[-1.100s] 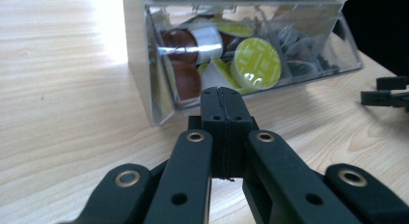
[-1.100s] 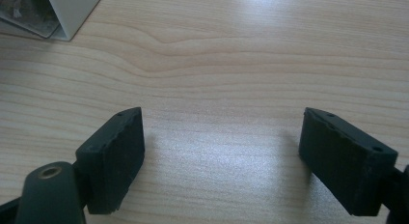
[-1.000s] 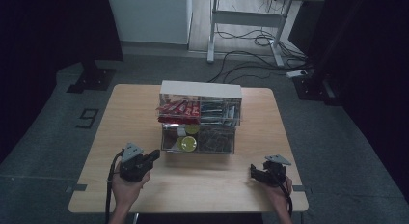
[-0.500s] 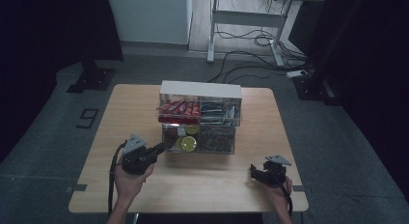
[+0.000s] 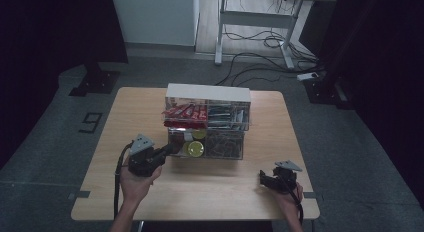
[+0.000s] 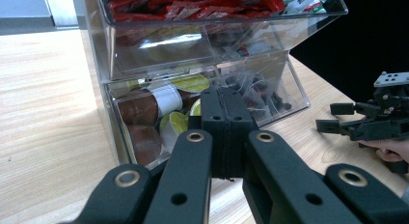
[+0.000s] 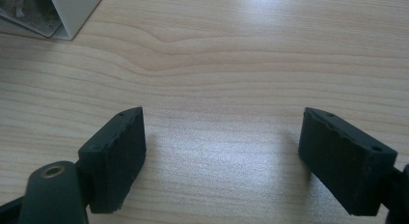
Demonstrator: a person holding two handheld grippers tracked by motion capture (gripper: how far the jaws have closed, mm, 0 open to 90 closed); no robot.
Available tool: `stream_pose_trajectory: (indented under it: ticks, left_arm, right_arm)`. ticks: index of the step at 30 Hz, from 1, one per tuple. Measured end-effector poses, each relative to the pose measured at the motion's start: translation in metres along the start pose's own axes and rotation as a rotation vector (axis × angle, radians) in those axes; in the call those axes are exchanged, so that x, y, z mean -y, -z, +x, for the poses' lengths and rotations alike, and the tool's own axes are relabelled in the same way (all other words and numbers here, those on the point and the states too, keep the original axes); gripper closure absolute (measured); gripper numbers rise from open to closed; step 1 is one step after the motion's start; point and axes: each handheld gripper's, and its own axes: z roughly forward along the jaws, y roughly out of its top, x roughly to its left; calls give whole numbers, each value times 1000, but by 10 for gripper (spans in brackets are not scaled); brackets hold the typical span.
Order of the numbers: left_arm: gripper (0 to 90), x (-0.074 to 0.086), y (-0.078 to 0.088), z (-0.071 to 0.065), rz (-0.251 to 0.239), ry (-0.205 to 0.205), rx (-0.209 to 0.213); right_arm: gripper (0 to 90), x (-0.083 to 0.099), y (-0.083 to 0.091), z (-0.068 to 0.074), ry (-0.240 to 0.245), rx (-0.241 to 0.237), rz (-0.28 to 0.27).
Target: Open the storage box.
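A clear plastic organizer (image 5: 207, 92) stands mid-table in two tiers. Its upper left bin holds red sachets (image 5: 185, 113) and its lower left bin holds coffee capsules (image 5: 195, 148) with green and brown lids. My left gripper (image 5: 170, 149) is shut with nothing between its jaws, and it points at that lower left bin. In the left gripper view its closed tips (image 6: 225, 101) sit just in front of the capsules (image 6: 164, 113); I cannot tell if they touch the clear wall (image 6: 159, 45). My right gripper (image 5: 264, 178) rests open near the front right, its pads spread over bare wood (image 7: 222, 137).
The organizer's right bins hold packets above and small bagged items (image 6: 260, 91) below. The wooden table (image 5: 220, 192) has free room along its front and at the left. The right gripper (image 6: 333, 118) shows off to the side in the left gripper view.
My left gripper has risen and moved toward the organizer's lower left bin. The right gripper has stayed put.
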Motion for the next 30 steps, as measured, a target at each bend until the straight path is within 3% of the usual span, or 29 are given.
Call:
stream_pose_trajectory:
  ticks: [19, 30]
  left_arm:
    - [900, -12, 0, -1, 4, -4, 10]
    - [900, -26, -6, 1, 6, 9, 37]
  right_arm:
    - [171, 0, 0, 0, 0, 1, 1]
    - [171, 0, 0, 0, 0, 1, 1]
